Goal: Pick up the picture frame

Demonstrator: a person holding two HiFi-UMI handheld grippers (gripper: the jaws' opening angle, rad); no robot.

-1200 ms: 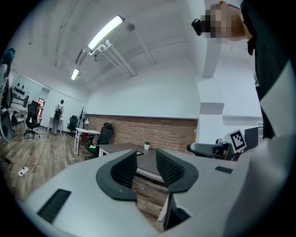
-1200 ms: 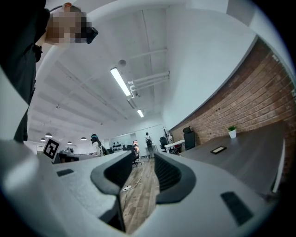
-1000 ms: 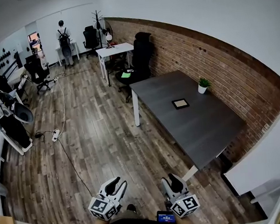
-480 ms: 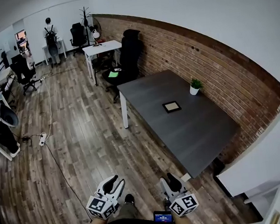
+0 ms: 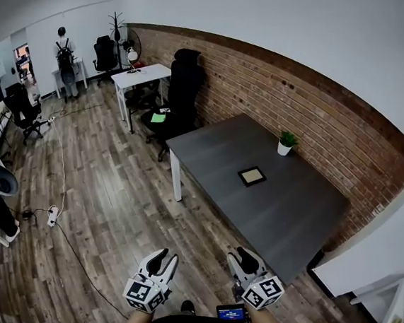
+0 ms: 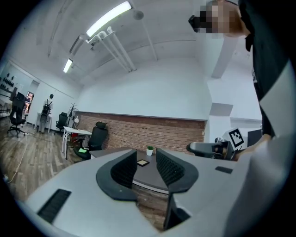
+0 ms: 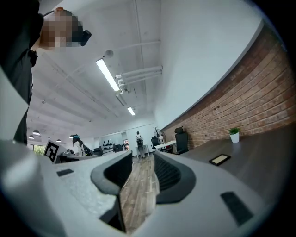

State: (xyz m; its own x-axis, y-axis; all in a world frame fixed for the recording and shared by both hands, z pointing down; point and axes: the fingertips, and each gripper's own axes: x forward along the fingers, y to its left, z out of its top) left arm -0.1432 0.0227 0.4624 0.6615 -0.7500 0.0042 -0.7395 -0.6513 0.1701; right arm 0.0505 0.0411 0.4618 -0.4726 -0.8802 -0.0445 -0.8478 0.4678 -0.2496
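A small dark picture frame (image 5: 252,176) with a pale centre lies flat on the dark grey table (image 5: 263,208), near its far side. It also shows as a picture frame (image 6: 142,163) seen between the left jaws, and as a picture frame (image 7: 219,159) at the right. My left gripper (image 5: 164,258) and right gripper (image 5: 239,261) hang low over the wooden floor, well short of the table. Both stand open and hold nothing.
A small potted plant (image 5: 285,143) stands on the table by the brick wall. A black office chair (image 5: 176,99) sits at the table's far end, a white desk (image 5: 139,76) behind it. A cable and power strip (image 5: 52,216) lie on the floor at left. A person (image 5: 63,53) stands far back.
The view has shifted forward and toward the table: the table and frame sit lower and closer to centre. Both grippers keep their places at the bottom, still open.
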